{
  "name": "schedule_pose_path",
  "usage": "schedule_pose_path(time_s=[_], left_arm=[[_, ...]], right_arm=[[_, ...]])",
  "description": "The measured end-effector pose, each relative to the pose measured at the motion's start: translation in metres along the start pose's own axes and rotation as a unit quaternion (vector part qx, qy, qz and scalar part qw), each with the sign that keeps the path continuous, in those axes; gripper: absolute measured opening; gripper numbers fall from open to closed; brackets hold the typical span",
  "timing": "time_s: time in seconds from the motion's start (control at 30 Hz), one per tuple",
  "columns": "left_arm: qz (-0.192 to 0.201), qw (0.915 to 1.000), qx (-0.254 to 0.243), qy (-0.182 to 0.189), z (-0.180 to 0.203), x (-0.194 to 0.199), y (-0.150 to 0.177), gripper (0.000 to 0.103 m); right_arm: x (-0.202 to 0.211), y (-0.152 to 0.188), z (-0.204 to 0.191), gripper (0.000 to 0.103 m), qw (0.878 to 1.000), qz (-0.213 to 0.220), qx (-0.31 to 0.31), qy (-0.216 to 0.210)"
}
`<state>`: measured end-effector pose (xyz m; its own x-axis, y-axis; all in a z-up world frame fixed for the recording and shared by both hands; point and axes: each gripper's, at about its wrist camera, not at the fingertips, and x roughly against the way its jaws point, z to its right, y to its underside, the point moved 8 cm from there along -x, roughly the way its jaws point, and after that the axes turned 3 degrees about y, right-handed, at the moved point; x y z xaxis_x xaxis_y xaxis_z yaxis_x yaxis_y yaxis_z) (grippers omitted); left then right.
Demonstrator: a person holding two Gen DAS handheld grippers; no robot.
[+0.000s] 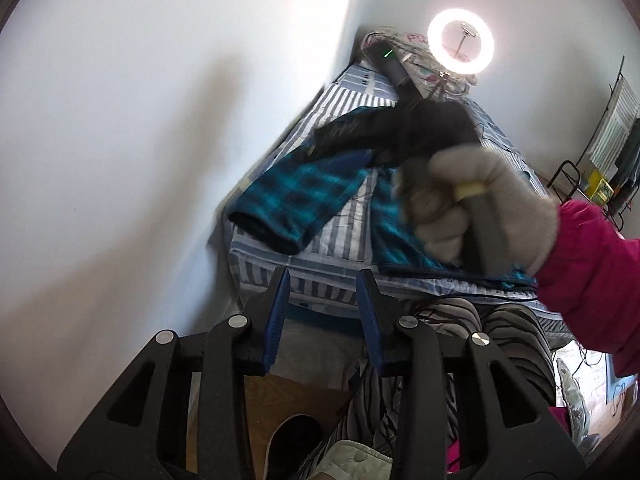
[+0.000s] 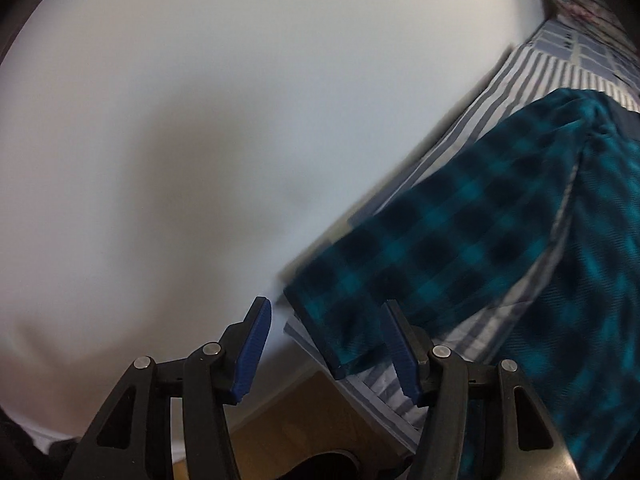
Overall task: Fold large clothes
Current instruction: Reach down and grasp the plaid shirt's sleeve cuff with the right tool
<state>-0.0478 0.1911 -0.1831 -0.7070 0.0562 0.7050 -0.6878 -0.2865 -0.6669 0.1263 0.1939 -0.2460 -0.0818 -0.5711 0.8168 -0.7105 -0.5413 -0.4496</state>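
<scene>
A teal and black plaid garment [image 1: 304, 192] lies spread on the striped bed [image 1: 348, 236], one sleeve stretched toward the wall side. My left gripper [image 1: 325, 276] is open and empty, held above the bed's near edge. The right gripper body [image 1: 436, 124] shows blurred in the left wrist view, held by a grey-gloved hand [image 1: 480, 208] over the garment. In the right wrist view my right gripper [image 2: 326, 308] is open, its jaws on either side of the sleeve's cuff end [image 2: 348, 332] without closing on it. The plaid garment [image 2: 520, 240] fills the right side.
A white wall [image 1: 160, 120] runs along the bed's left side. A lit ring light [image 1: 460, 42] and a patterned pillow [image 1: 400, 46] are at the bed's far end. A metal rack [image 1: 600, 152] stands at the right. The person's striped trousers [image 1: 500, 340] are below.
</scene>
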Motion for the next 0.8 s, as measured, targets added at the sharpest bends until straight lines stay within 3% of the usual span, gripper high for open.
schedule_pose_path(time_s=[0.2, 0.43, 0.5, 0.57, 0.6, 0.67, 0.73, 0.8], left_arm=[[-0.005, 0.9997, 0.021, -0.006, -0.021, 0.000, 0.008, 0.035], [-0.008, 0.9993, 0.033, -0.015, -0.035, 0.001, 0.010, 0.035], [-0.007, 0.9992, 0.034, -0.019, -0.035, 0.000, 0.010, 0.034], [-0.005, 0.9992, 0.035, -0.019, -0.034, -0.001, 0.008, 0.034], [-0.004, 0.9992, 0.035, -0.020, -0.034, -0.001, 0.007, 0.034], [-0.002, 0.9992, 0.031, -0.023, -0.035, -0.002, 0.007, 0.031], [-0.002, 0.9992, 0.029, -0.026, -0.035, -0.004, 0.006, 0.028], [0.002, 0.9993, 0.026, -0.028, -0.035, -0.005, 0.003, 0.028]], right_arm=[[-0.069, 0.019, -0.011, 0.063, 0.995, -0.045, 0.068, 0.053], [-0.102, 0.032, -0.017, 0.062, 0.992, -0.052, 0.092, 0.073], [-0.109, 0.038, -0.016, 0.056, 0.990, -0.057, 0.102, 0.080], [-0.112, 0.043, -0.015, 0.038, 0.987, -0.059, 0.116, 0.091], [-0.117, 0.043, -0.013, 0.034, 0.986, -0.058, 0.121, 0.095], [-0.121, 0.043, -0.007, 0.012, 0.988, -0.056, 0.116, 0.086], [-0.117, 0.042, -0.004, 0.002, 0.991, -0.052, 0.100, 0.070], [-0.109, 0.042, -0.001, 0.001, 0.994, -0.039, 0.087, 0.059]])
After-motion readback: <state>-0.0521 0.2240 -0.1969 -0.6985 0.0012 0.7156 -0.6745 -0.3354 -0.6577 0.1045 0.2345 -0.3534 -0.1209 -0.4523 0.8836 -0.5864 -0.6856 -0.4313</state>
